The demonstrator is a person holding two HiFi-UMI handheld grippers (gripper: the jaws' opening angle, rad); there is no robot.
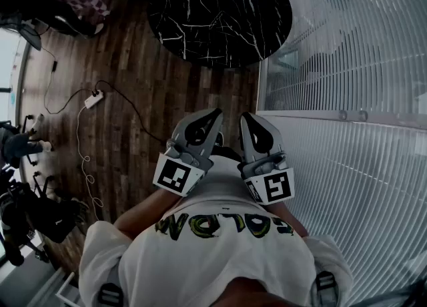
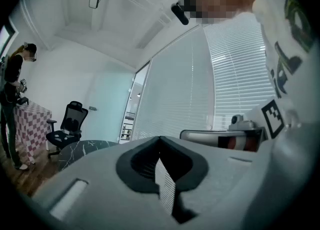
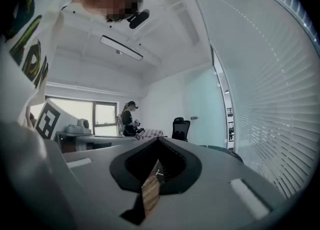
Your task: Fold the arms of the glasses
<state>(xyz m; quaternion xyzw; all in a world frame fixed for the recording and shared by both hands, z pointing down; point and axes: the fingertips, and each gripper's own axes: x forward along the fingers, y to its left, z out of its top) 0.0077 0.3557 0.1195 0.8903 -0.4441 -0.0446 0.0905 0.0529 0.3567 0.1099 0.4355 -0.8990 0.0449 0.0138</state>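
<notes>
No glasses show in any view. In the head view my left gripper and right gripper are held side by side close to the person's white shirt, over the wooden floor. Both point level toward the black marble table. Each has its jaws pressed together with nothing between them. The left gripper view shows its shut jaws aimed at the blinds, with the right gripper's body beside it. The right gripper view shows shut jaws facing the room.
A round black marble table stands ahead. White blinds line the right side. A power strip and cable lie on the floor at left. A black office chair, a checkered table and another person are farther off.
</notes>
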